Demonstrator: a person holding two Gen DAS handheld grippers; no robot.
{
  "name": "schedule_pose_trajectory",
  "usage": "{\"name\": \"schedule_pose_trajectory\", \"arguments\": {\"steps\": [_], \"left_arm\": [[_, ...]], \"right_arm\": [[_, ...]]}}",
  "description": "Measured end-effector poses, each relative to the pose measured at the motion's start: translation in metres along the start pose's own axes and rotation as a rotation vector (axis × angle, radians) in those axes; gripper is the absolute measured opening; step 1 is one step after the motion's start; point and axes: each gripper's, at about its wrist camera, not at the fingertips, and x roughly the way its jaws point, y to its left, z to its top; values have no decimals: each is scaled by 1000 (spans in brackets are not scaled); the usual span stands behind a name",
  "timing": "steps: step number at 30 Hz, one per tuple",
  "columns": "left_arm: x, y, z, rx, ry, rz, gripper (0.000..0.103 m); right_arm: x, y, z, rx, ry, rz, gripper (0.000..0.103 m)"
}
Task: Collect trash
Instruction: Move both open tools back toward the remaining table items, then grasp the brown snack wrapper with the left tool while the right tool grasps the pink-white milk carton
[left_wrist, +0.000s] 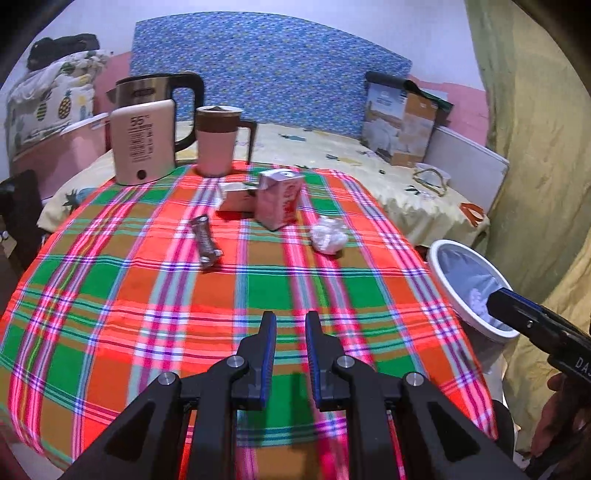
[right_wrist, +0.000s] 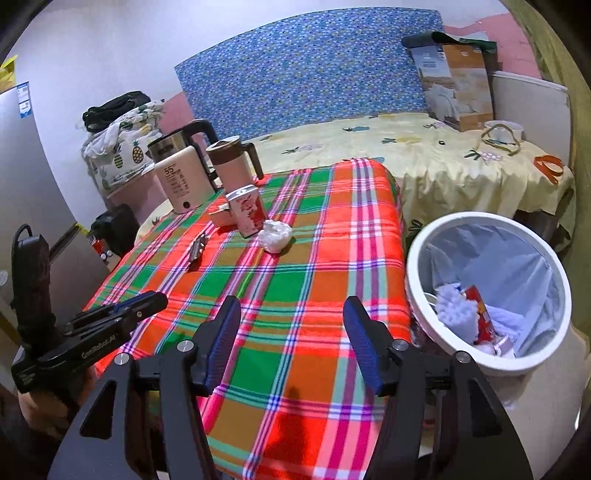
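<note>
Wrapper (left_wrist: 205, 240) print blurred; bin (left_wrist: 439, 248) contents part-hidden by right claw (left_wrist: 496, 297).

Bed (right_wrist: 424, 155) w/ blue headboard (right_wrist: 306, 70) (patterned)

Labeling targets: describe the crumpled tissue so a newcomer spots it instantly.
On the plaid tablecloth, look toward the far end where the kettle stands. Just in front of the pink carton sits the crumpled tissue: the only white, shapeless wad there.

Bright, even indoor light; strong fisheye bending, dark corners, slight blur throughout
</note>
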Motion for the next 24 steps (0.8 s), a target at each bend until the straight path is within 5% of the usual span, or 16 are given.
{"name": "schedule_pose_trajectory", "arguments": {"steps": [8, 13, 24], "left_arm": [[7, 33, 16, -56, -11, 56, 17], [15, 49, 31, -84, -22, 68, 27], [64, 70, 50, -117, 33, 82, 27]], "right_arm": [[11, 12, 15, -46, 3, 29, 59], [22, 20, 26, -78, 6, 49, 60], [53, 36, 47, -132, 3, 62, 60]]}}
